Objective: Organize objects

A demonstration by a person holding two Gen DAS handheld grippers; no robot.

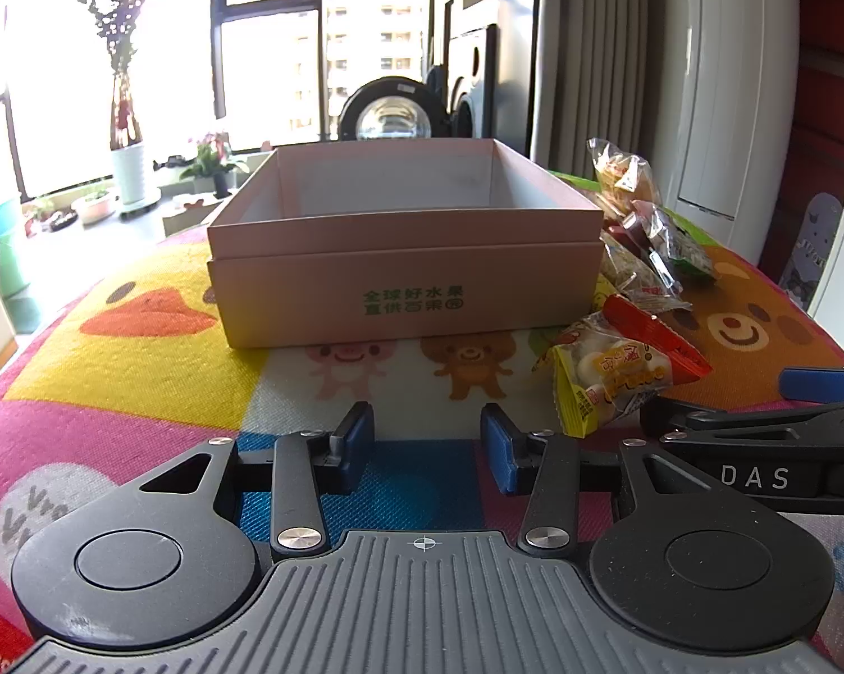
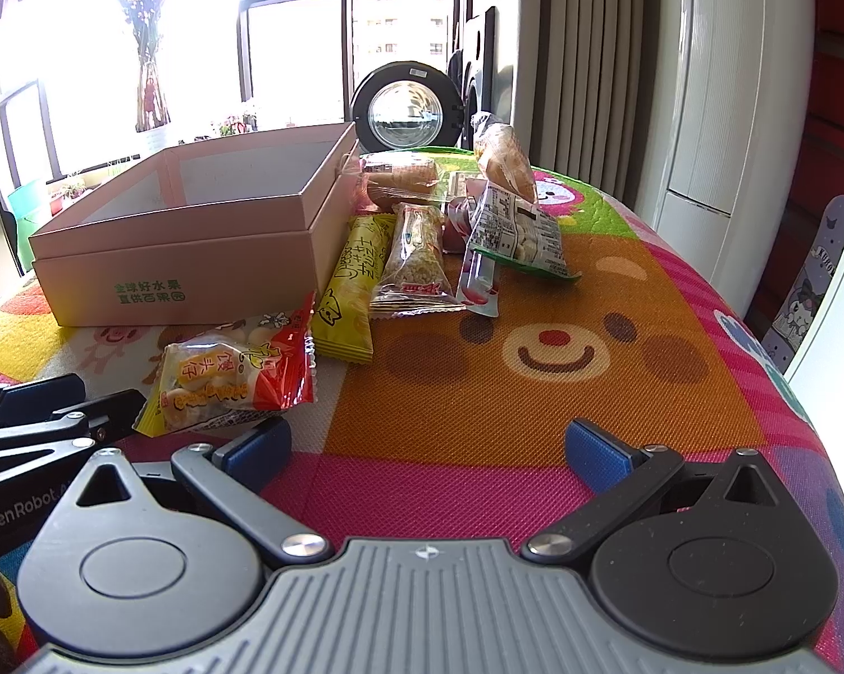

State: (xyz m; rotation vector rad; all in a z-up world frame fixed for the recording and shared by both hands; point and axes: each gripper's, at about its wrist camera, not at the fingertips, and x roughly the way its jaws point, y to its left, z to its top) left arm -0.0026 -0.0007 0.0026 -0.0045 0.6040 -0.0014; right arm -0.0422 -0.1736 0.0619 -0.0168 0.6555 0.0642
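The box [image 2: 191, 236], open-topped and empty as far as shows, sits at 10 o'clock on the cartoon mat [image 2: 534, 337]. Snacks crowd its right edge: a yellow stick pack [image 2: 354, 286] touching the box corner, a grain bar [image 2: 413, 258] just beside it, a green pack [image 2: 514, 236] and bread [image 2: 402, 177] behind. A red bun bag [image 2: 236, 379] lies at 9 o'clock, against the right gripper [image 2: 427, 449], spread wide and empty. The left gripper [image 1: 427, 441] is half open, empty. Bare mat runs from 12 to 3 o'clock.
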